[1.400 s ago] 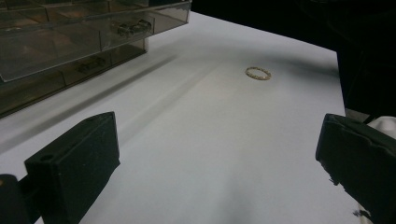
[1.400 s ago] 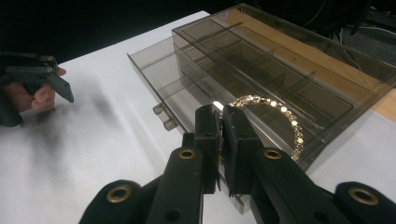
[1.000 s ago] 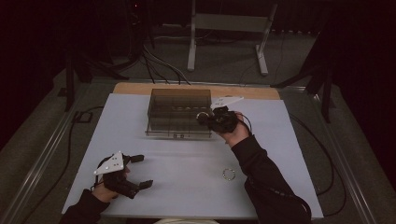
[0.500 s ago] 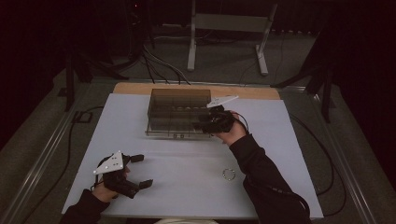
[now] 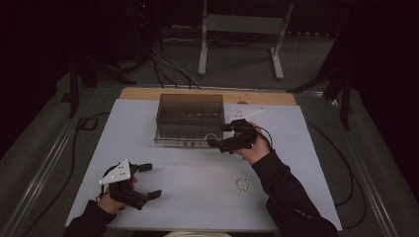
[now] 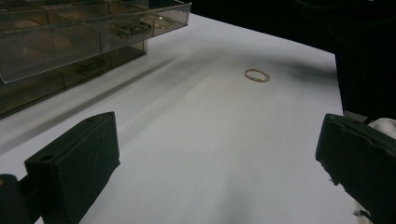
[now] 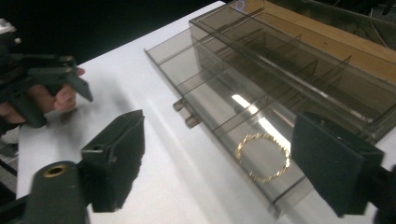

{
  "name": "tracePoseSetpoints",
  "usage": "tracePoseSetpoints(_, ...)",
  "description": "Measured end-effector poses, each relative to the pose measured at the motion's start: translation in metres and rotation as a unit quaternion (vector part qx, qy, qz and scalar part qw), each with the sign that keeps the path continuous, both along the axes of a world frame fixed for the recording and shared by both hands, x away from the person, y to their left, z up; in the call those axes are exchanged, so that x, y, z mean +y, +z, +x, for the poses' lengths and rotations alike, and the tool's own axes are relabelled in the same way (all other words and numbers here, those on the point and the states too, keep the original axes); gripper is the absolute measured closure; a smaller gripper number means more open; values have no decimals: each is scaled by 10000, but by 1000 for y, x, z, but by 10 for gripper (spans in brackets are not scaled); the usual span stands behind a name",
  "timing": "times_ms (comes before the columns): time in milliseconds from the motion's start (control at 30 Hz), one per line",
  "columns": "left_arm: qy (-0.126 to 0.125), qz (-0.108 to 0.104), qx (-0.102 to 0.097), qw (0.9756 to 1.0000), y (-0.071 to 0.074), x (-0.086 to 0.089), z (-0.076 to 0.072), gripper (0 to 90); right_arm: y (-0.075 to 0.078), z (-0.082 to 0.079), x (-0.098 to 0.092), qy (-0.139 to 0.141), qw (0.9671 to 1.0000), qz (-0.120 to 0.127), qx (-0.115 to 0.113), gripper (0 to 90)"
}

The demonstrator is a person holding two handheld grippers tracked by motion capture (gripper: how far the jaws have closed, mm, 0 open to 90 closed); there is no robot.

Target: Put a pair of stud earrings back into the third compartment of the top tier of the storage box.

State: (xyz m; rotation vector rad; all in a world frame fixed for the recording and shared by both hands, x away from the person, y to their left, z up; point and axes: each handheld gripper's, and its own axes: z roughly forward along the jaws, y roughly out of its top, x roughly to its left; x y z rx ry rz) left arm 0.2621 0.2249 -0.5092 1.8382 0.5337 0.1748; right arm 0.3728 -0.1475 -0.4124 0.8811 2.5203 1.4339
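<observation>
My right gripper [image 5: 213, 139], jaws just spread, has freed the gold chain bracelet [image 7: 262, 157] on the smoky clear plastic organiser box [image 5: 189, 118]; withdrawing carelessly may snag it.

Surroundings of the table: floor, stand, cables

The table [image 5: 197, 207] carries a white cover, with a strip of bare wood [image 5: 143, 94] showing along its far edge. Beyond the table's far edge a pale metal stand [image 5: 242, 22] rests on the grey floor [image 5: 306, 64], and a bundle of dark cables [image 5: 165, 61] runs across the floor to the left of that stand. Off the table's left edge lie a small black block [image 5: 87, 123] with a cable [image 5: 73, 148] leading from it, and a metal rail [image 5: 39, 173] running alongside. Off the table's right edge a thin cable [image 5: 346, 163] loops over the floor. A dark frame leg [image 5: 343, 94] stands near the table's far right corner.
</observation>
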Motion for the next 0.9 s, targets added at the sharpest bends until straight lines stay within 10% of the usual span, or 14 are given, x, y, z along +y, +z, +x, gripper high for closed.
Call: tracePoseSetpoints(900, -28, 58, -37, 10000, 0, -1, 0, 5, -38, -66, -48, -226, 9995, 48, 227, 146)
